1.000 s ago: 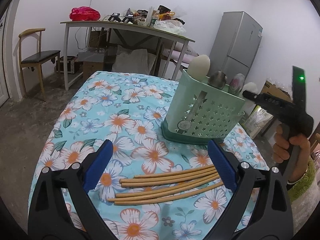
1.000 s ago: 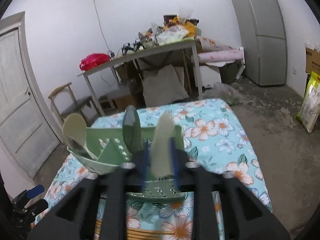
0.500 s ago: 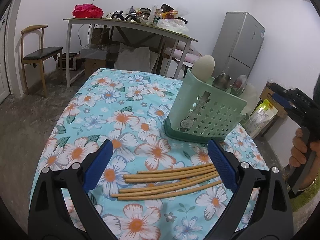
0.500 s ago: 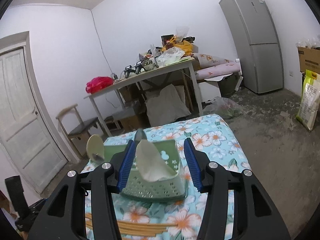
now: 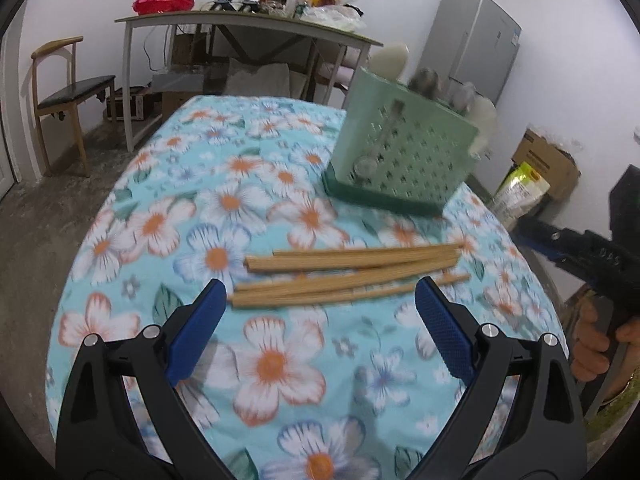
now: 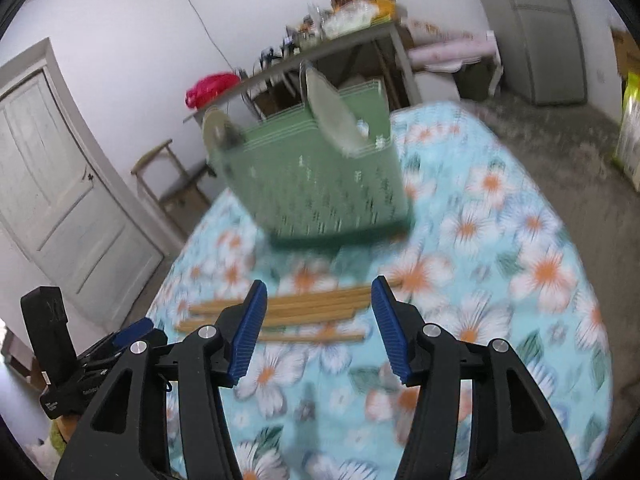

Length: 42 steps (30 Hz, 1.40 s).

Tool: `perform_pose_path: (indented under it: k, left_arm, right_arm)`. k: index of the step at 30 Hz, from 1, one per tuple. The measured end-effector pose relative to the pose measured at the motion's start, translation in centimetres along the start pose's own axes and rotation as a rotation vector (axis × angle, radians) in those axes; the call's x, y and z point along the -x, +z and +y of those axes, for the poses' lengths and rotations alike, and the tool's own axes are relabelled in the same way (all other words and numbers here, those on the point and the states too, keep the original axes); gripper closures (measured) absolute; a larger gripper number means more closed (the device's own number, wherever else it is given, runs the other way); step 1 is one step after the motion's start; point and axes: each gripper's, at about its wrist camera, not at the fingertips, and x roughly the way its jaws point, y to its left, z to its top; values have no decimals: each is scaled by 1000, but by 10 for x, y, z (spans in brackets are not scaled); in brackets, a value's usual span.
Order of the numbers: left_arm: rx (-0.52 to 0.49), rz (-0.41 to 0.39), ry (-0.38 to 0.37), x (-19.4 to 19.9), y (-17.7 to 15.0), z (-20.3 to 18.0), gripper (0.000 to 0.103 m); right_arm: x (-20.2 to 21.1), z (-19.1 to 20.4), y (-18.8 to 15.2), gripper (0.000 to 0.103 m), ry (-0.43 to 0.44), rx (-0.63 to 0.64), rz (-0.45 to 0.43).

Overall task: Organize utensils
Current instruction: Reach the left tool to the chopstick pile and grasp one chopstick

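Observation:
Several wooden chopsticks (image 5: 352, 274) lie in a loose bundle on the floral tablecloth (image 5: 224, 208). They also show in the right wrist view (image 6: 292, 314). A green perforated utensil holder (image 5: 400, 160) stands behind them with several spoons in it; it also shows in the right wrist view (image 6: 316, 184). My left gripper (image 5: 320, 320) is open and empty, just in front of the chopsticks. My right gripper (image 6: 318, 320) is open and empty, above the chopsticks on the opposite side. The right gripper also shows at the right edge of the left wrist view (image 5: 576, 256).
A grey table (image 5: 248, 28) loaded with clutter stands behind, with a wooden chair (image 5: 68, 96) to its left. A fridge (image 5: 476, 48) and a cardboard box (image 5: 548, 160) stand to the right. A white door (image 6: 52, 184) shows in the right wrist view.
My right gripper let go of the spoon in the holder, opened, and pulled back and down over the chopsticks. My left gripper moved closer to the chopsticks.

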Motion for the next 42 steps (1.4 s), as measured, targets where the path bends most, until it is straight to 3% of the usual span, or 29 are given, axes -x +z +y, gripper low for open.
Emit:
perform_pose_path:
  k: [5,14,17,21,31,39,42]
  left_arm:
    - [-12,6,-38,2,-7,-6,15]
    - [-33,30,-78,-7,-6,-9,57]
    - [-139,24,-60,-9,-6,-21,63]
    - [-386,59,18,-25,-13,-53,64]
    - [-888,86,153,-65,-40,-104,77]
    - [-1128,81,169,-79,-48,-120,91]
    - [-1162,83,168,-74,-52,-124,95]
  right_arm:
    - [-21,0,-11,50,35,-63,88]
    - [-38,6,-26,52,67,-117,170]
    - [-38,0,-26,52,37,-128,173]
    - [-36,-15,-21,52,-35,-166,167]
    - [-37,-32,-20,52,-42,-205,172]
    - [-39,-38,-23,52,-30,-220,181]
    - [-39,-41,-24,52,-27,-221,182]
